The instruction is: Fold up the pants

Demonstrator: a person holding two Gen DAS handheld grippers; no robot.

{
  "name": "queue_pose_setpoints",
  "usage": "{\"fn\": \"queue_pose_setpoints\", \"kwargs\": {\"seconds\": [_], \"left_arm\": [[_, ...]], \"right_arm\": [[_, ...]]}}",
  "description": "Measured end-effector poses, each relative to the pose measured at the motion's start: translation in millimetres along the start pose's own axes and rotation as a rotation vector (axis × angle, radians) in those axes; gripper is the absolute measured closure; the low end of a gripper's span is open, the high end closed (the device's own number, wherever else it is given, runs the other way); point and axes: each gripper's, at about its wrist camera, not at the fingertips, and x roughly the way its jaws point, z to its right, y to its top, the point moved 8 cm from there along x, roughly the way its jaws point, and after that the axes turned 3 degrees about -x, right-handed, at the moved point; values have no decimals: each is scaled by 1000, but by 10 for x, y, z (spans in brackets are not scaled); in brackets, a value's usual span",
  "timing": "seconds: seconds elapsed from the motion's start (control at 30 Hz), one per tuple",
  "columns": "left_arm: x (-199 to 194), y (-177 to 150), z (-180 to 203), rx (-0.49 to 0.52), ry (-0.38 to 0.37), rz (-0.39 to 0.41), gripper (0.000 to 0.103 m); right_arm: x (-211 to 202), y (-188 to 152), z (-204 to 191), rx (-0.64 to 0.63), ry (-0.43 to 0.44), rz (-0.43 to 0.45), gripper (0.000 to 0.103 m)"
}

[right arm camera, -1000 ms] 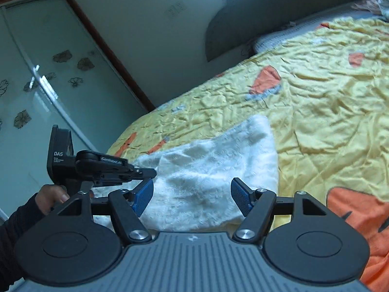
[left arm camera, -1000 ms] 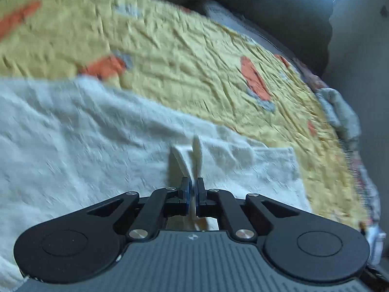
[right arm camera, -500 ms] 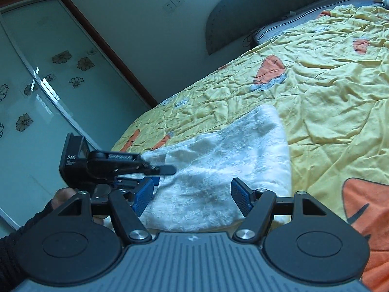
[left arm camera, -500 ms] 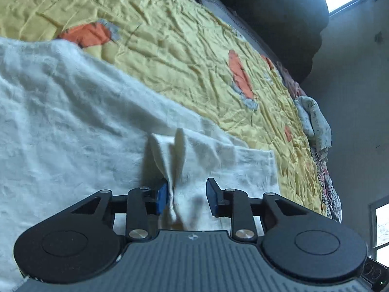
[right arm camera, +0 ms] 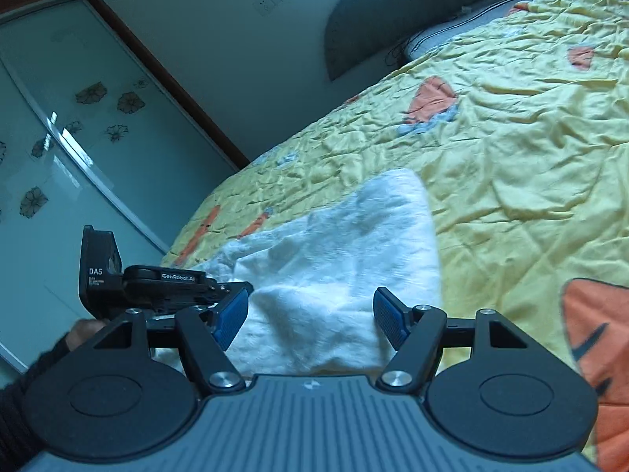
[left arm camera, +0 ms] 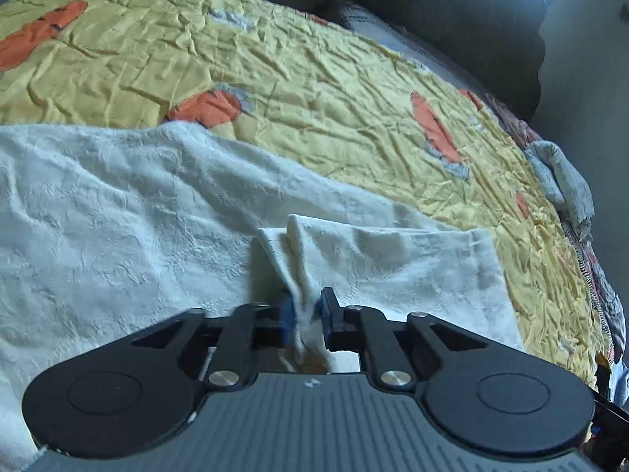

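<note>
Your left gripper (left arm camera: 306,316), jaws just eased apart around a raised pleat of the white pants (left arm camera: 118,216) on the bed (left arm camera: 314,90), sat nearer than your wide-spread, empty right gripper (right arm camera: 310,320).

- A home bedroom.
- A bed (right arm camera: 530,149) under a crumpled yellow quilt with orange patches.
- Dark padded headboard (left arm camera: 452,4).
- Wardrobe sliding doors (right arm camera: 51,149) of frosted glass with flower prints.

Left tool (right arm camera: 165,287) reads "GenRobot.AI"; its mount, "DAS".
</note>
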Motion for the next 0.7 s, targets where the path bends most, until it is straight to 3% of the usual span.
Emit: {"fn": "queue_pose_setpoints", "kwargs": {"seconds": [0.1,0.17,0.27,0.33,0.4,0.43,0.47,0.5,0.53,0.6,0.7], "left_arm": [[-373,61,109,40,16,113,80],[-605,26,284,45,-50,190,79],[-553,-308,689,113,-191,121,75],[-339,-564,814,186,-148,64,71],[-114,-719,685,212,-29,26,72],[-46,-756,576,202,-4,20,79],[-48,-760,483,184,-14,42,89],[-48,-749,400,167,-18,38,92],[-59,-739,324,129,-29,24,94],[-47,-711,301,102,-38,12,94],[-84,-701,402,168,16,24,95]], "right_arm": [[39,84,-77,10,33,19,33],[76,179,-77,45,60,41,33],[207,368,10,144,98,64,27],[383,463,115,212,111,44,25],[607,490,240,279,114,-19,25],[708,489,312,306,114,-43,25],[800,472,411,326,94,-65,25],[891,431,561,337,24,-95,30],[923,421,662,339,20,-84,33],[893,413,793,391,65,-45,40],[875,400,728,335,20,-61,40]]}}
